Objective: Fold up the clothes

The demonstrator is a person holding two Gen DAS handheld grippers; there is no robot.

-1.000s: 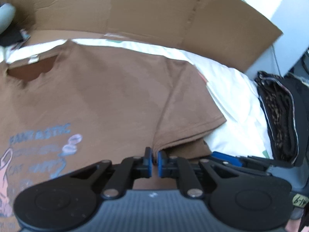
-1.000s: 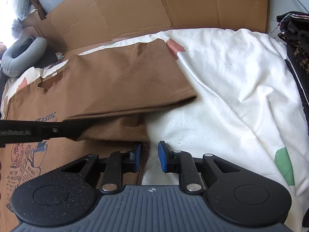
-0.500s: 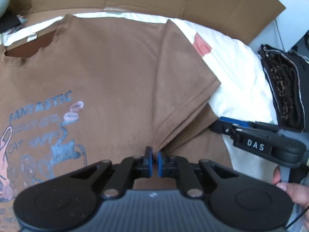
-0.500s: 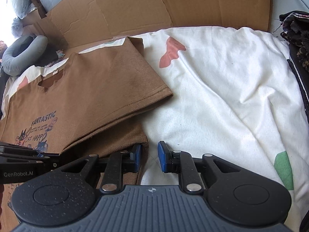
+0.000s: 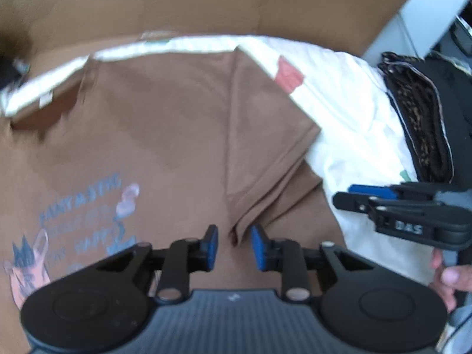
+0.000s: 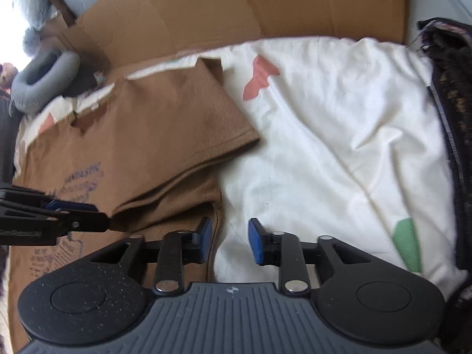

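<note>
The brown T-shirt (image 5: 165,135) lies flat, print side up, on a white sheet (image 6: 339,135) spread over what looks like a bed, with cardboard (image 5: 206,3) standing along the far edge. Starting at the left, the collar and the blue lettering sit smooth and untouched. My left claw (image 5: 233,246) hangs over the near end of the sleeve (image 5: 259,147), which is laid over at the shirt's right side; its jaws are opening, the blue pads stand clear of the cloth, and the sleeve's edge shows in the gap between them without being pinched. Further right, my right claw (image 6: 228,243) is over the shirt's right edge where brown cloth meets white sheet, its jaws opening too, with nothing held; the hem runs just inside the left pad. To the far right a dark pile of clothes (image 6: 454,124) sits beside the sheet. I judge the step in hand to be letting go after laying the sleeve in, so the fold is only begun. Next I reckon I need to lift both claws clear without dragging the cloth, then take a fresh hold along a side or the bottom hem, both claws pinching the same layer, so the body folds over evenly and the sleeve stays tucked.
</note>
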